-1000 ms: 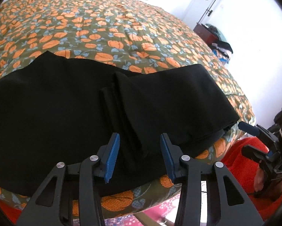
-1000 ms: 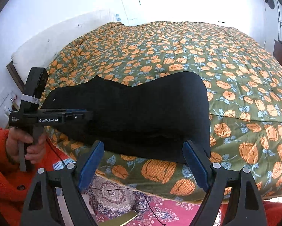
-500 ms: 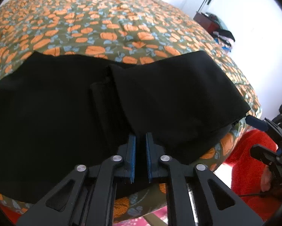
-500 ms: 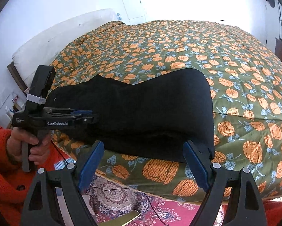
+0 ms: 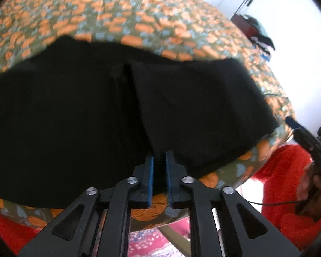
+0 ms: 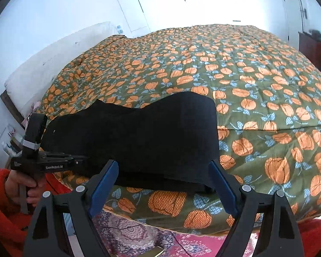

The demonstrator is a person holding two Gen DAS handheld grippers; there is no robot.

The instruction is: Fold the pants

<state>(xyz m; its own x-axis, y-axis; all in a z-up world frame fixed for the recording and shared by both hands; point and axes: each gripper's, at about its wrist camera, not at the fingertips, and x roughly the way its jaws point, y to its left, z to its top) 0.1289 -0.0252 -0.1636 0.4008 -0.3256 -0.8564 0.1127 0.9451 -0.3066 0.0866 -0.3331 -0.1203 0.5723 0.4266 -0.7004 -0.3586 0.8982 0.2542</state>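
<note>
Black pants (image 5: 96, 111) lie partly folded along the near edge of the bed, with a top layer folded over on the right. They also show in the right wrist view (image 6: 143, 137). My left gripper (image 5: 159, 162) is shut on the near edge of the pants at the fold line; the view is blurred. It also appears from the side in the right wrist view (image 6: 83, 159). My right gripper (image 6: 163, 171) is open and empty, held just off the bed edge in front of the pants' right end. It shows at the right of the left wrist view (image 5: 291, 121).
The bed carries a green quilt with orange pumpkins (image 6: 256, 81). White pillows (image 6: 53, 60) lie at its far left. A patterned red rug (image 6: 139, 239) covers the floor below. A dark cabinet with clothes (image 5: 254, 32) stands by the far wall.
My left gripper went from open to shut on the near edge of the pants and moved with them. My right gripper stayed open and drew a little closer to the bed.
</note>
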